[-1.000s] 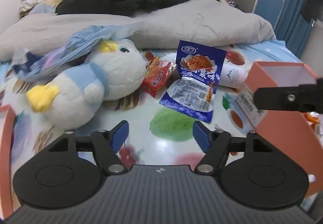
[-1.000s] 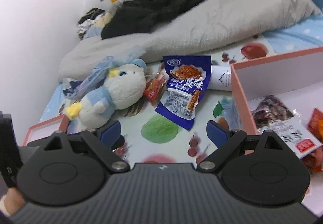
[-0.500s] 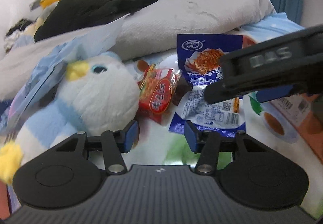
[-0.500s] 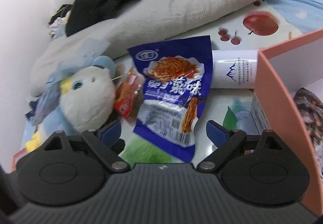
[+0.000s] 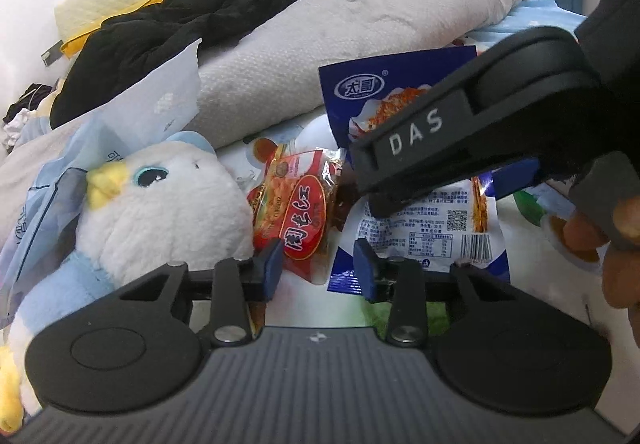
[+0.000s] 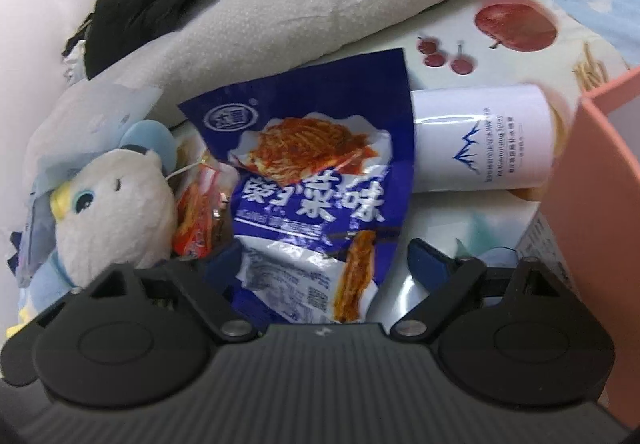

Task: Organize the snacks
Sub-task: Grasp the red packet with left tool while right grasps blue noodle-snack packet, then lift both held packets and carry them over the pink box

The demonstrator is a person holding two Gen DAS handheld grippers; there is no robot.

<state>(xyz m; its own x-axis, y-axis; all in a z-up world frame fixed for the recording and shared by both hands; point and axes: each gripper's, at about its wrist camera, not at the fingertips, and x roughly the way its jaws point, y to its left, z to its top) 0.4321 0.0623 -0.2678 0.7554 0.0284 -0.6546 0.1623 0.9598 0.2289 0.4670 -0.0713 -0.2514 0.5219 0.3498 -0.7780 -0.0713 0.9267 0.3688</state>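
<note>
Here the left gripper (image 5: 316,268) straddles the lower edge of the small red crinkly snack packet (image 5: 301,210), its jaws closing but not yet pressing, so it can lift it away from the white plush penguin (image 5: 160,204) beside it. The right gripper (image 6: 326,260), also closing, brackets the blue glossy noodle-snack bag (image 6: 316,180); the pink cardboard box (image 6: 600,204) waits at its right
</note>
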